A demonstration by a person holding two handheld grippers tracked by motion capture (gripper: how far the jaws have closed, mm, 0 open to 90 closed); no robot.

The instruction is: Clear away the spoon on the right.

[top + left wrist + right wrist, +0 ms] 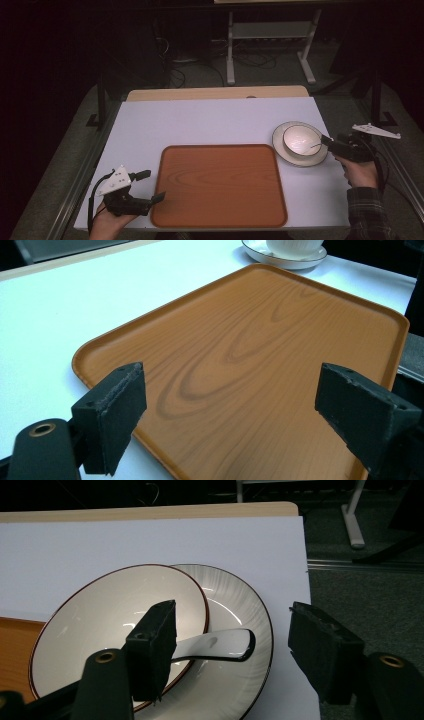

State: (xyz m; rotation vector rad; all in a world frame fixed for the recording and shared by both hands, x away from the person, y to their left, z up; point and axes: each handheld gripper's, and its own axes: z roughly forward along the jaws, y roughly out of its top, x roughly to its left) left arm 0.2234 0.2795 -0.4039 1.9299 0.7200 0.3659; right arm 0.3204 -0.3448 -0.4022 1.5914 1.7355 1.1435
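Hovering my right gripper (232,645), jaws apart, around the white ceramic spoon's handle (220,646); centring it before clamping.

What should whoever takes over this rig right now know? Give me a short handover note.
Left gripper: open, holding nothing, at the near left corner of the wooden tray.
Right gripper: open, at the right edge of the plate; nothing between the jaws, the spoon handle beside one jaw.
Things: bowl sits on the plate, right of the tray on the white table; the spoon rests in the bowl, handle out over its rim.
Done: nothing is on the tray yet.
Left: probably grip the plate or bowl and move the set onto the tray; steady the tray with the left gripper if needed.
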